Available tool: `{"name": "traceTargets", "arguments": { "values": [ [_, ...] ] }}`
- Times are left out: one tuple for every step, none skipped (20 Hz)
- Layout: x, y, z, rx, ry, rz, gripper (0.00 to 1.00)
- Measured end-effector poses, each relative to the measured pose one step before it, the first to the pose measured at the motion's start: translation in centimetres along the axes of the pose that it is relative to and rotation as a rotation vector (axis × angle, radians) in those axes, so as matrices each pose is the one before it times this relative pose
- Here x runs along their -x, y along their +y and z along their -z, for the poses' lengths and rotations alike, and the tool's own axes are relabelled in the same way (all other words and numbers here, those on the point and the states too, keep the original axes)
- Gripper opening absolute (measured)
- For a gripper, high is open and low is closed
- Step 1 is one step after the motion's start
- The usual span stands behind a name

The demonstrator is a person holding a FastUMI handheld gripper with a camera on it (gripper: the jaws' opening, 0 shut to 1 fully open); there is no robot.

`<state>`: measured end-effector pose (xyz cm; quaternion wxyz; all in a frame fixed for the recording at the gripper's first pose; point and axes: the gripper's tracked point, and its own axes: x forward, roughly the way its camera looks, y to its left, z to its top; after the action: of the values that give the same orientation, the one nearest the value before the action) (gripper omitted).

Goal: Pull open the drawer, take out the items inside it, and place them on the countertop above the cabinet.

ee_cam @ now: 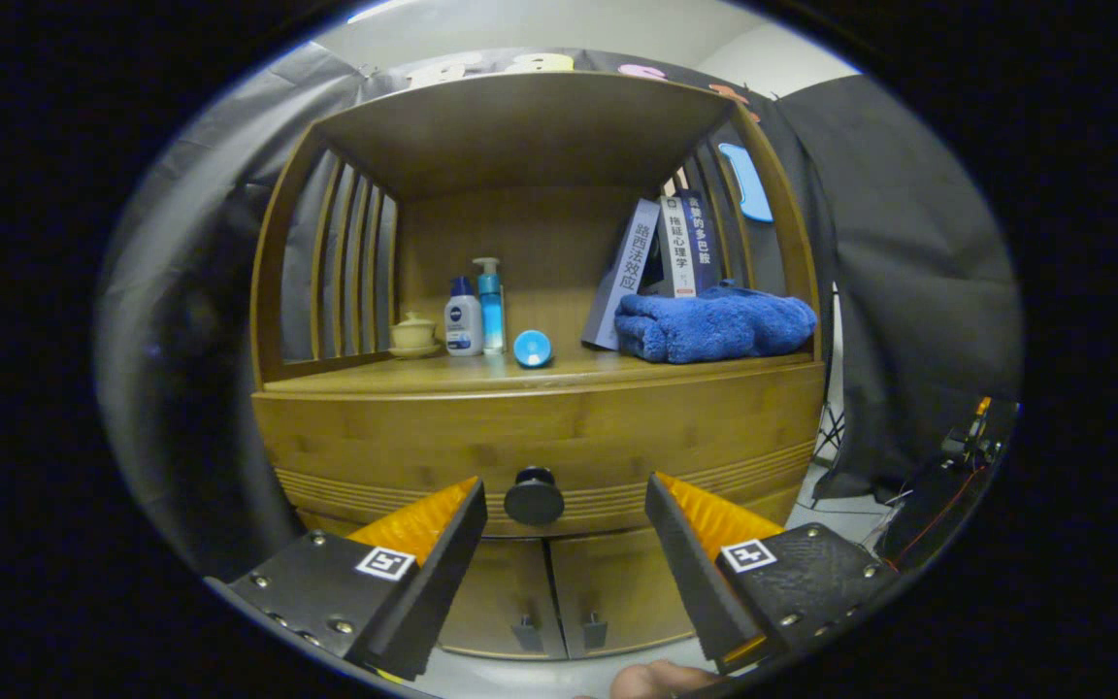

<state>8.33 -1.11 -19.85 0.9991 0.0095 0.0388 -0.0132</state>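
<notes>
The drawer (540, 437) sits flush in the cabinet front, closed, its round knob (534, 496) at the middle of the lower edge. The gripper (566, 505) faces it squarely — fingers spread wide, holding nothing, the knob in the gap between them and just ahead of the tips.

A closed drawer fits either end of the job: contents yet inside, or already lifted out and the front pushed home (which of the two, I cannot tell).

On the worktop (375, 381) above: a small cup (413, 333) near the left edge, two bottles (476, 311) beside it, a blue round thing (532, 348) at the front edge, a folded towel (714, 325) at the right, books (661, 254) leaning behind it.

Two cupboard doors (549, 592) stand closed below the drawer.
</notes>
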Motion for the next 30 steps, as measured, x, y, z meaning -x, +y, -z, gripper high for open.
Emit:
{"name": "traceTargets", "arguments": {
  "values": [
    [0.845,0.03,-1.045,0.00212,-0.00123,-0.01377,0.99],
    [0.947,-0.016,-1.138,0.01089,-0.00408,-0.00704,0.99],
    [0.955,-0.139,-1.048,0.02616,-0.00571,-0.01242,0.99],
    [0.796,-0.13,-1.242,0.02831,-0.02124,-0.00334,0.99],
    [0.683,-0.105,-0.892,0.03898,-0.00017,-0.00835,0.99],
    [0.928,-0.215,-0.408,0.02107,0.00983,0.00183,0.99],
    [0.725,-0.416,-0.677,0.00974,0.00089,0.00587,0.99],
    [0.797,-0.042,-0.653,-0.0283,0.01362,0.00619,0.99],
    [0.836,-0.02,0.152,-0.03265,0.03741,0.00305,0.99],
    [0.972,0.019,-0.145,-0.04334,0.02656,-0.00471,0.99],
    [0.569,0.723,-0.596,-0.03003,0.00378,-0.04387,0.99],
    [0.746,1.043,-0.675,-0.0109,0.00425,-0.05236,0.99],
    [0.675,0.773,-0.288,0.00071,0.02673,-0.03619,0.99],
    [0.684,0.179,-0.142,0.01243,0.02871,-0.00889,0.99],
    [0.616,-0.189,-0.869,0.01748,0.01173,0.00343,0.99],
    [0.709,-0.082,-1.394,0.0138,-0.01323,0.00284,0.99],
    [0.745,0.084,-1.552,0.00551,-0.02434,0.00019,0.99],
    [0.776,0.295,-1.16,-0.00089,-0.02443,-0.00119,0.99],
    [0.783,0.121,-1.044,0.0006,-0.018,0.00294,0.99],
    [1.096,0.109,-0.657,0.00051,-0.01355,0.00004,0.99],
    [0.972,-0.04,-0.774,-0.00068,-0.01662,0.00701,0.99],
    [1.02,-0.212,-0.811,-0.00186,-0.0157,0.00918,0.99],
    [0.807,-0.35,-0.775,-0.0053,-0.0181,0.0179,0.99],
    [0.861,-0.529,-0.594,-0.00125,-0.01636,0.01361,0.99],
    [0.689,-0.303,-0.413,-0.00076,-0.01359,0.00912,0.99],
    [0.354,-0.42,-0.328,-0.00079,-0.01187,0.00309,0.99],
    [0.236,-0.406,0.114,0.0066,-0.00017,0.00225,0.99],
    [0.194,-0.551,0.458,0.01144,0.01544,0.00314,0.99],
    [0.198,-0.503,0.654,0.01094,0.02429,-0.00326,0.99],
    [0.138,-0.564,0.506,0.00113,0.02014,0.01045,0.99]
  ]
}}
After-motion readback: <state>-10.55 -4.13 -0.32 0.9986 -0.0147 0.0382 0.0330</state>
